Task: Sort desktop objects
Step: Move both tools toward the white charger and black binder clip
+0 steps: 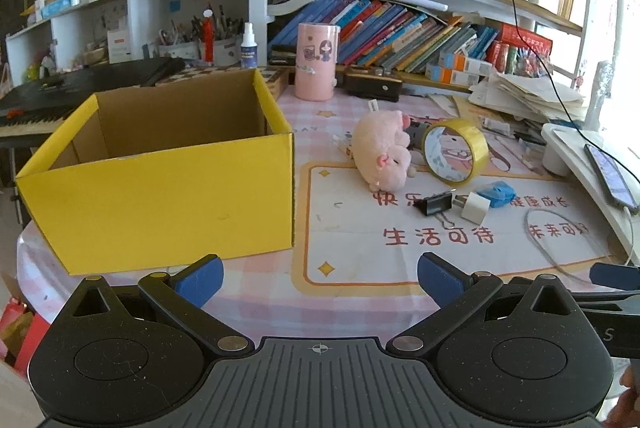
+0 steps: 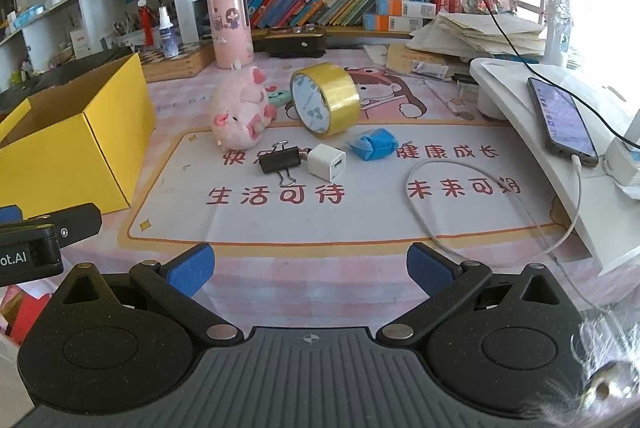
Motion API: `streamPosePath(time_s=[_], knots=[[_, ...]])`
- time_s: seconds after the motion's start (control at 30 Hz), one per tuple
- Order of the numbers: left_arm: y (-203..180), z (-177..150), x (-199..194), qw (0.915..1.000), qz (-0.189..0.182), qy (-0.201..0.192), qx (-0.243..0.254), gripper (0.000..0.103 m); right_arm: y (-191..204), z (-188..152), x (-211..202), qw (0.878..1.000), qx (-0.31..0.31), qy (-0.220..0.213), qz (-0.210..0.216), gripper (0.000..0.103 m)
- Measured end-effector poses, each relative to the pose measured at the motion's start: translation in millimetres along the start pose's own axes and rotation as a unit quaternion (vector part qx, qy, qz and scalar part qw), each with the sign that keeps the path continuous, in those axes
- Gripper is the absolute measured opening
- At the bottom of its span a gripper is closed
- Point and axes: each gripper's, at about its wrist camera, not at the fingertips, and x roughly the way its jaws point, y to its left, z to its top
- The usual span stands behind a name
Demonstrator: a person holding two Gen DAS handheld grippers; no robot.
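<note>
An open-topped yellow box point(image 1: 160, 196) is seen standing at the left of the desk mat point(image 2: 360, 216), its long side turned toward the left gripper point(image 1: 320, 278), whose jaws are held wide apart over the mat. The right gripper point(image 2: 310, 268) is likewise spread and holds nothing. Right of the box, a pink plush pig point(image 2: 240, 110) is laid on its side, snout toward the cameras. Just beside it, a tape roll point(image 2: 325, 99) is stood on edge. Nearer lie a binder clip point(image 2: 280, 160), a white charger point(image 2: 327, 162) and a blue wad point(image 2: 374, 144).
</note>
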Motion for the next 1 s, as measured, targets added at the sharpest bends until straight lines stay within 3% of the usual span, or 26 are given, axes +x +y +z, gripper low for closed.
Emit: streamPosePath(time_s=[0.17,1.0], knots=[[-5,4,6,1.0000,-0.002,0.006,-0.005,0.103,-1,6,5,1.000,-0.019,-0.006,-0.005,0.103],[-54,21,48,0.9978,0.019,0.034,-0.054,0.103,-54,52,58,0.996,-0.066,-0.004,0.057,0.103]])
